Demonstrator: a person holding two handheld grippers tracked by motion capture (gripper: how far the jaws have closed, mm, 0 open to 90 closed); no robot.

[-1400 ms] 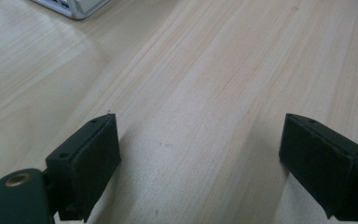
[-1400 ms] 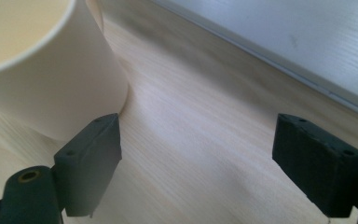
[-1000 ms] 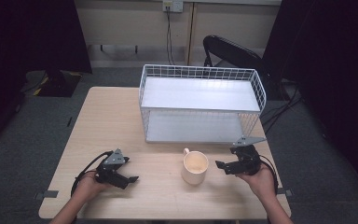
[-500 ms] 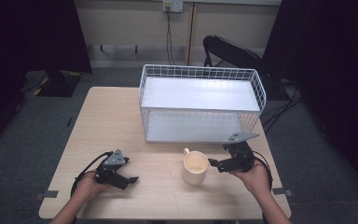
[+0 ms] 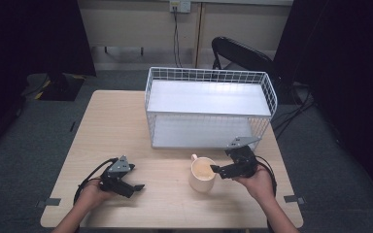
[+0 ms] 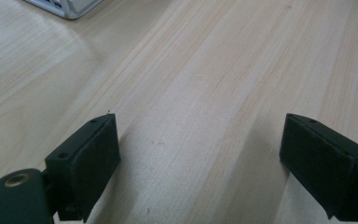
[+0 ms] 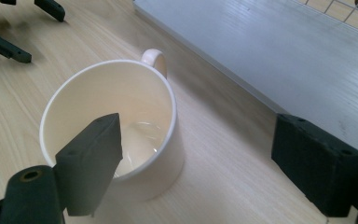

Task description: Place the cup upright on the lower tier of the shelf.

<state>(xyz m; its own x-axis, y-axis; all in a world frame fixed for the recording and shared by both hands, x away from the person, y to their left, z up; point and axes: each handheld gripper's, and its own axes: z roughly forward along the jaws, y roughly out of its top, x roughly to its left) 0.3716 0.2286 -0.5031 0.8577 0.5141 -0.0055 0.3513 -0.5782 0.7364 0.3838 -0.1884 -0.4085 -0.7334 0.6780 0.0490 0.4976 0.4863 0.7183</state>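
Now the right gripper [image 5: 218, 170] has moved in to the cream mug [image 5: 202, 174], fingers wide open, one over its rim. Left gripper [image 5: 135, 187] stays resting on the table [image 5: 121, 131], fingers open, holding nothing.

Wooden table [image 5: 121, 126]: wire shelf rack [image 5: 209, 109], cream mug [image 5: 202, 174].

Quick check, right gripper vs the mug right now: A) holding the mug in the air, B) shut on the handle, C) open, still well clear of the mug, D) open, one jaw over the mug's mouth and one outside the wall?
D: in the right gripper view the right gripper is open, one jaw over the mouth of the mug and the other outside its wall; the mug stands on the table.
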